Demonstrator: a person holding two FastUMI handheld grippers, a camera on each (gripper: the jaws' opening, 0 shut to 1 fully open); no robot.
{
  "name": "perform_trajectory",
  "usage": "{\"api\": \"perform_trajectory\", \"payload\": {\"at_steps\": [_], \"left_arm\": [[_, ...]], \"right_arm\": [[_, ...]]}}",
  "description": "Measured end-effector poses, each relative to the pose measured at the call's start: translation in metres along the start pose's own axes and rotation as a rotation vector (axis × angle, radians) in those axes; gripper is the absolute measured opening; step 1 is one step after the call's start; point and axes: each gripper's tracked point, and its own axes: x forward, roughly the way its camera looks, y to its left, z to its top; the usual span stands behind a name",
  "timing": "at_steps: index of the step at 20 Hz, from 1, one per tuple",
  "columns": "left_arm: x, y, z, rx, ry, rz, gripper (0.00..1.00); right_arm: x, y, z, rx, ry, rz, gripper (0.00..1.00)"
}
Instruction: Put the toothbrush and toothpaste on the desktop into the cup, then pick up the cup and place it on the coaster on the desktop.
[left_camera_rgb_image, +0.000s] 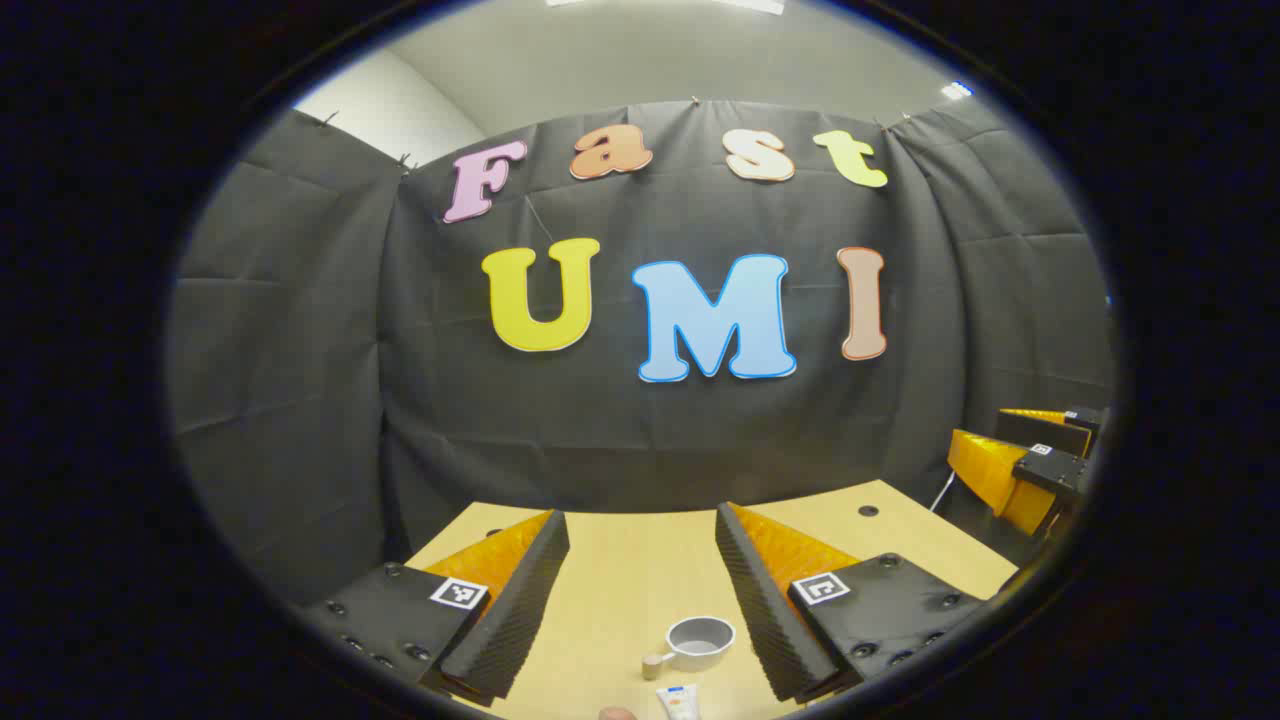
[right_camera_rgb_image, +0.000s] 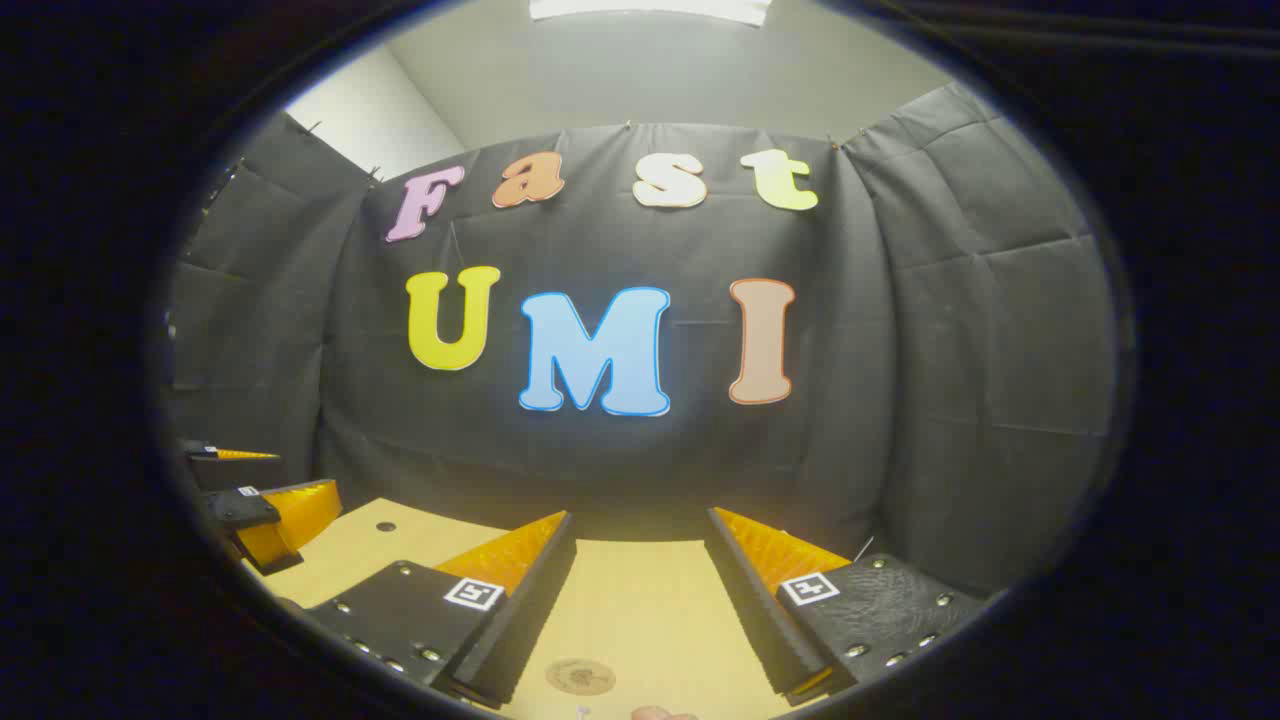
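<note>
Toothpaste (left_camera_rgb_image: 678, 702) nearest, cup (left_camera_rgb_image: 699, 641) just beyond, between spread jaws.

The left gripper (left_camera_rgb_image: 640, 560) hangs above the desk (left_camera_rgb_image: 620, 590) with its fingers spread wide apart. Between them, on the wood, stands a grey cup (left_camera_rgb_image: 698, 641), with the toothpaste (left_camera_rgb_image: 678, 702) just below it. The right gripper (left_camera_rgb_image: 1030, 455) sits far right.

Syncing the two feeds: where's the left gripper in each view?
Left gripper view: the left gripper sits bottom centre, its own two fingers spread open over the table.
Right gripper view: the left gripper is at the far left edge, above the table's corner.
Shared landmark: the small dark hole in the table, on the right in the left gripper view and on the left in the right gripper view.
</note>
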Motion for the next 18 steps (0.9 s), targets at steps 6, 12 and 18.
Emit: {"api": "perform_trajectory", "payload": {"at_steps": [6, 12, 18], "left_arm": [[0.005, -0.012, 0.000, 0.015, 0.002, -0.031, 0.95], [0.013, -0.013, -0.008, 0.013, 0.023, -0.037, 0.95], [0.019, -0.013, -0.016, 0.018, 0.043, -0.039, 0.95]], "right_arm": [[0.003, 0.008, -0.001, -0.016, 0.001, 0.025, 0.86], [0.008, 0.012, -0.006, -0.032, 0.011, 0.040, 0.86], [0.014, 0.013, -0.013, -0.028, 0.034, 0.040, 0.86]]}}
